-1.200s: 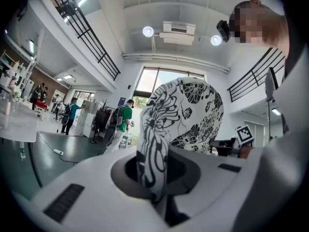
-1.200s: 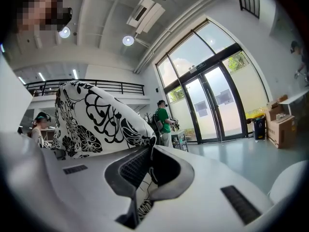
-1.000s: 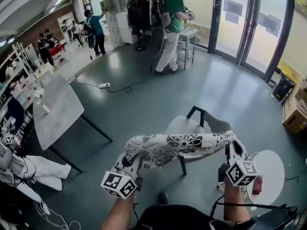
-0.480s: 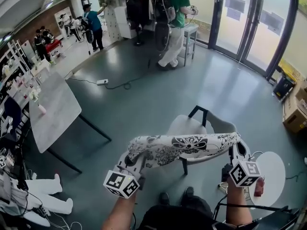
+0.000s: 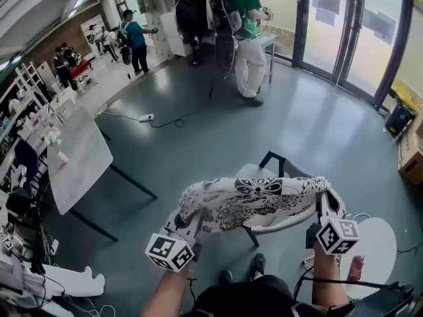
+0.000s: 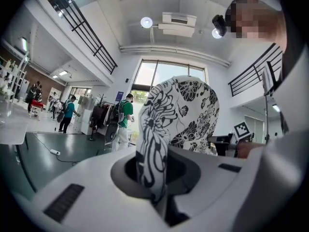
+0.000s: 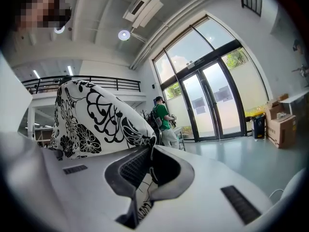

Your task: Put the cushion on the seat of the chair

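Note:
A white cushion (image 5: pixel 251 200) with a black flower print hangs stretched between my two grippers, above the chair. My left gripper (image 5: pixel 187 220) is shut on its left end, and the right gripper (image 5: pixel 322 202) is shut on its right end. In the left gripper view the cushion (image 6: pixel 166 124) fabric is pinched between the jaws and rises up ahead. The right gripper view shows the cushion (image 7: pixel 96 120) edge caught between its jaws too. The white chair (image 5: pixel 274 218) with black legs stands right under the cushion, its seat mostly hidden by it.
A round white side table (image 5: pixel 377 246) stands by my right hand. A long grey table (image 5: pixel 76 157) is at the left. A person in green (image 5: pixel 248 25) stands at the back near glass doors; others are farther left. A power strip (image 5: pixel 144 118) and cable lie on the floor.
Both grippers carried the cushion forward, so it now covers more of the chair seat. The person in green stepped to the right.

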The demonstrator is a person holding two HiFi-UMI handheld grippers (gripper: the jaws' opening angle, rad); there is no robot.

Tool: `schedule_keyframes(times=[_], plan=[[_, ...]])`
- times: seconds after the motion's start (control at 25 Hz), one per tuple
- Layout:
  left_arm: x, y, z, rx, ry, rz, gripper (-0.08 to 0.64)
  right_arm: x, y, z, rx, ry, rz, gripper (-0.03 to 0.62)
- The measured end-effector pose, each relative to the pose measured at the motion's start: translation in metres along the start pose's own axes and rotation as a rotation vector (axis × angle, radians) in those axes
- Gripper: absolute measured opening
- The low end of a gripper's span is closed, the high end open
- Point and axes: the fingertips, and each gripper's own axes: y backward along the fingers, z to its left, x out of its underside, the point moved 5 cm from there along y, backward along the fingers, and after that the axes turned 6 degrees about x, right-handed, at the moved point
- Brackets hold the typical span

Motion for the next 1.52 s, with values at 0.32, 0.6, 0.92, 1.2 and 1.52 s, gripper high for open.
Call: schedule_keyframes(times=[0.32, 0.6, 0.92, 1.2, 1.52], plan=[[0.002, -0.049, -0.012, -0.022, -0.014, 0.008, 0.02, 0.002, -0.034, -0.046, -0.025, -0.035, 0.01, 0.019], [0.009, -0.112, -0.037, -0.043, -0.011, 0.032, 0.02, -0.001, -0.066, -0.109, -0.046, -0.06, 0.041, 0.019], [0.031, -0.143, -0.037, -0.084, 0.017, 0.119, 0.02, 0.019, -0.102, -0.139, -0.082, -0.099, 0.104, 0.018], [0.067, -0.168, -0.005, -0.083, 0.054, 0.172, 0.02, 0.059, -0.129, -0.145, -0.051, -0.084, 0.176, 0.02], [0.099, -0.193, 0.048, -0.058, 0.1, 0.277, 0.02, 0.099, -0.164, -0.133, 0.006, -0.016, 0.295, 0.018]])
